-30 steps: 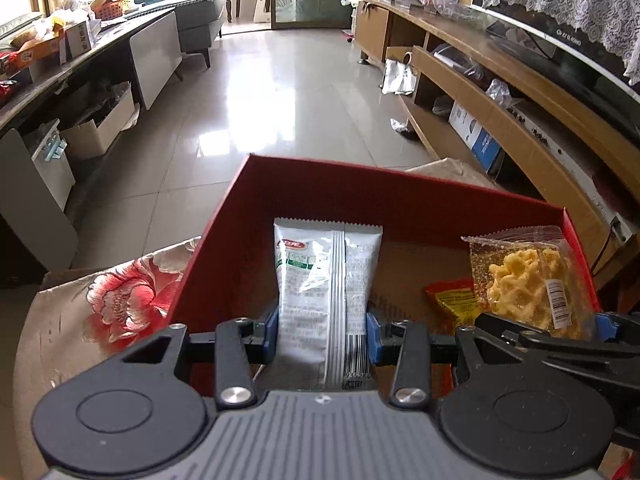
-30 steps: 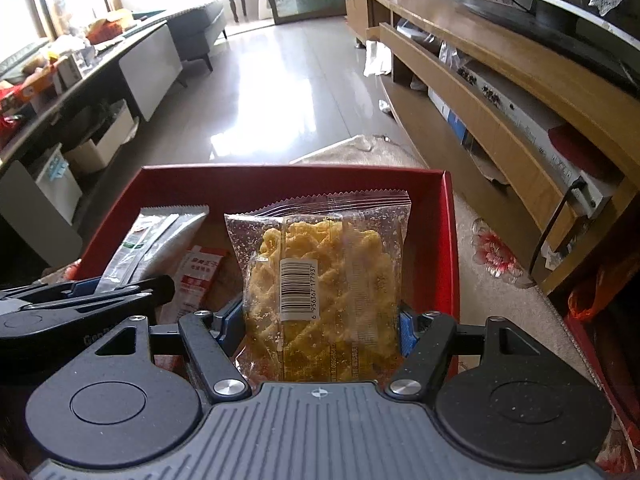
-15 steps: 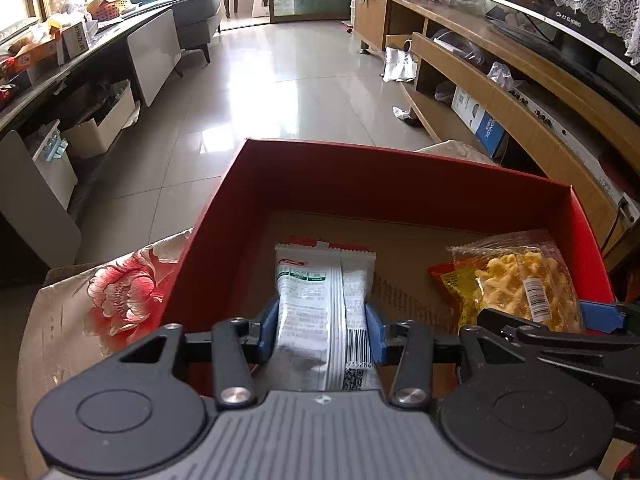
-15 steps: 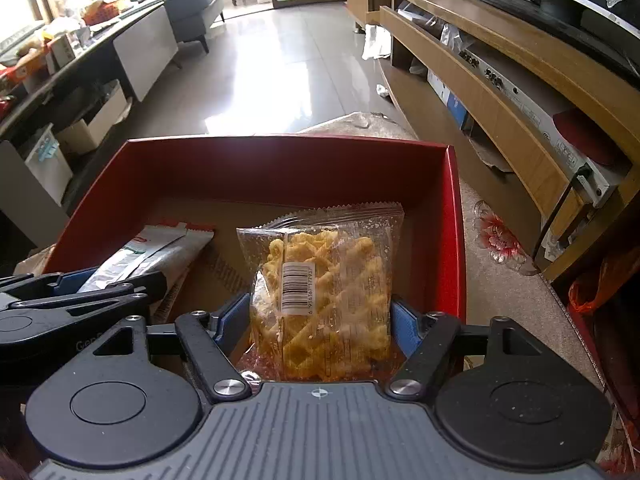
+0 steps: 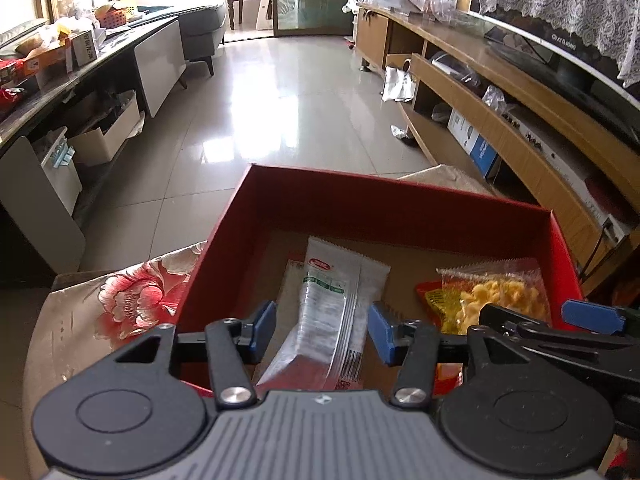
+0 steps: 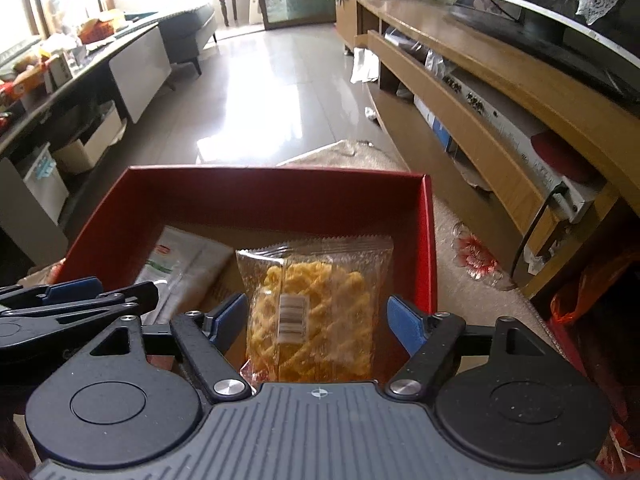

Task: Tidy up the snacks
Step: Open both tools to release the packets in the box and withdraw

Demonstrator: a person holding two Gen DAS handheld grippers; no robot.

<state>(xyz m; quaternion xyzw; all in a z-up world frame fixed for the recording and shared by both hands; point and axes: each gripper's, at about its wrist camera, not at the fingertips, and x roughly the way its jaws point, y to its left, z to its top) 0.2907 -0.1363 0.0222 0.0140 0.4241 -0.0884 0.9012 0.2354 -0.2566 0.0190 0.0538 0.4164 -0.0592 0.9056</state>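
Observation:
A red box [image 5: 384,204] [image 6: 428,240] sits on a floral cloth. My left gripper [image 5: 322,326] is open over the box; the white-and-green snack packet [image 5: 336,312] lies loose between its blue pads, apart from them. It also shows in the right wrist view [image 6: 180,260]. My right gripper [image 6: 316,320] is open; the clear packet of yellow crisps [image 6: 312,312] lies in the box between its pads, also seen in the left wrist view [image 5: 500,296]. An orange-red packet [image 5: 430,300] lies under the crisps.
The floral cloth [image 5: 120,300] covers the surface left of the box. A long wooden TV cabinet [image 6: 500,92] runs along the right. A dark counter [image 5: 60,80] with clutter and boxes runs along the left. Tiled floor [image 5: 280,112] lies beyond.
Both grippers lowered their packets into the red box and opened. The white packet and the crisps packet now lie loose on the box floor.

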